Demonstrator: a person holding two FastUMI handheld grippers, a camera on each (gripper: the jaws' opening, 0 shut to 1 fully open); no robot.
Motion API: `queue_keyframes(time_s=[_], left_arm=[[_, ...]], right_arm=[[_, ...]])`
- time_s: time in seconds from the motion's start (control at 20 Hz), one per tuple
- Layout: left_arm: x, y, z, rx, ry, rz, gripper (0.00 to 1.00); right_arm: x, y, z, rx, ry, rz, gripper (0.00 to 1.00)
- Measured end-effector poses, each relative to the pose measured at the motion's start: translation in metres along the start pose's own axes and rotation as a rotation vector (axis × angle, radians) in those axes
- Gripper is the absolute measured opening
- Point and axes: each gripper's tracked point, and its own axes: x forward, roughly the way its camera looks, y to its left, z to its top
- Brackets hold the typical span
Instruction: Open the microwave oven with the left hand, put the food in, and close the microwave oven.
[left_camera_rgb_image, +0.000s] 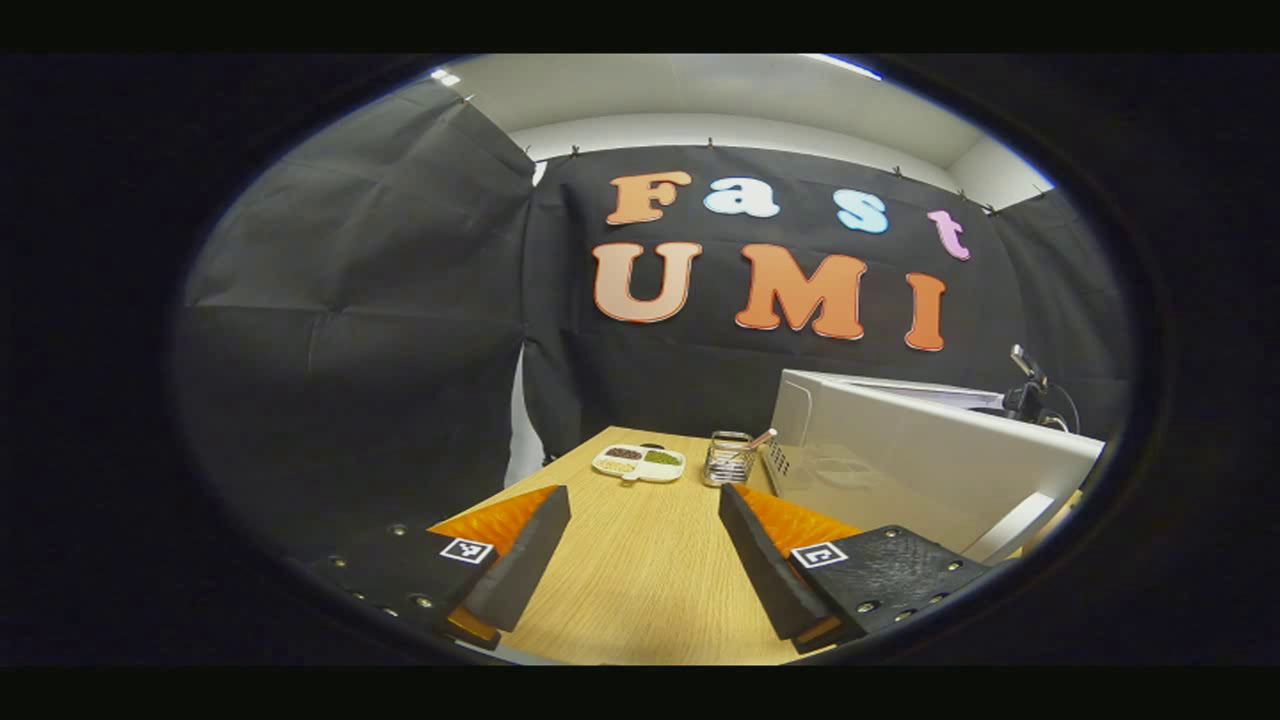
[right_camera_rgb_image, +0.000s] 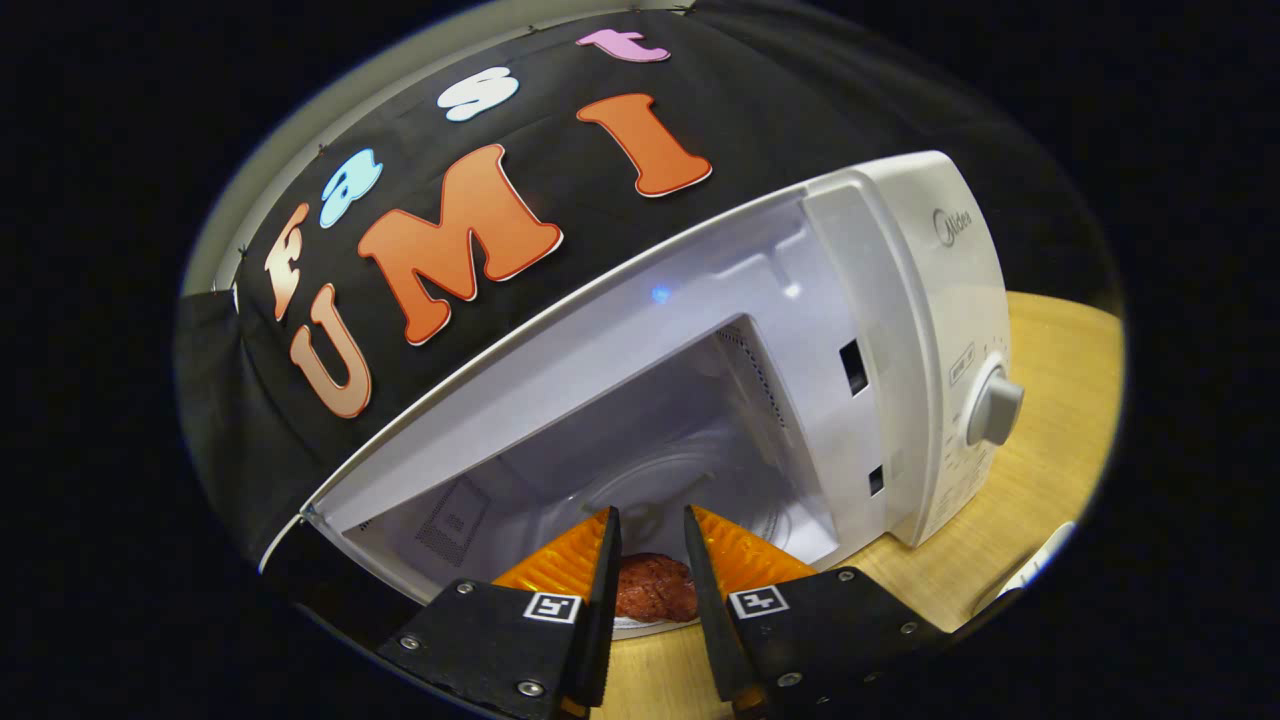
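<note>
In the right gripper view the right claw (right_camera_rgb_image: 650, 560) sits at the bottom centre of the frame, its fingers a narrow gap apart with a reddish-brown piece of food (right_camera_rgb_image: 655, 588) on a pale plate (right_camera_rgb_image: 640, 625) showing between them; whether the fingers press on the plate cannot be told. Just beyond, filling the middle of the frame, the white microwave oven (right_camera_rgb_image: 900, 330) stands open, its cavity pale and bare with a round turntable on its floor. On the right of the frame the control panel carries a round knob (right_camera_rgb_image: 993, 407), and a small brand mark at the upper right is too small to read surely. In the left gripper view the left claw (left_camera_rgb_image: 645, 535) at the bottom is spread wide over the wooden bench (left_camera_rgb_image: 640, 590), holding nothing. Farther off at centre lie a divided white dish (left_camera_rgb_image: 640, 462) of dark and green bits and a wire holder (left_camera_rgb_image: 728, 458); the swung-out oven door (left_camera_rgb_image: 930, 470) fills the right side.
</note>
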Motion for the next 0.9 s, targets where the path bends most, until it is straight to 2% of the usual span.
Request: queue_keyframes(time_s=[0.1,0.15,0.2,0.35,0.55,0.8,0.9], left_arm=[[-0.002,0.000,-0.001,0.008,-0.001,0.004,0.92],[-0.004,-0.001,0.002,0.008,-0.008,0.000,0.91],[-0.004,-0.003,0.004,0.008,-0.013,-0.003,0.92],[-0.007,-0.008,0.006,0.013,-0.026,-0.017,0.92],[-0.009,-0.020,0.006,-0.009,-0.032,-0.049,0.92],[-0.009,-0.042,0.003,-0.020,-0.022,-0.091,0.92],[-0.009,-0.052,0.001,-0.017,-0.026,-0.102,0.91]], right_arm=[[-0.009,0.001,0.005,-0.064,0.003,0.022,0.57],[-0.015,0.001,0.007,-0.097,0.014,0.036,0.68],[-0.023,0.002,0.008,-0.133,0.020,0.054,0.72],[-0.050,0.009,0.018,-0.246,0.023,0.113,0.94],[-0.085,0.005,0.039,-0.416,0.002,0.167,0.95],[-0.128,-0.009,0.099,-0.493,-0.099,0.179,0.95],[-0.143,-0.013,0.119,-0.481,-0.128,0.194,0.95]])
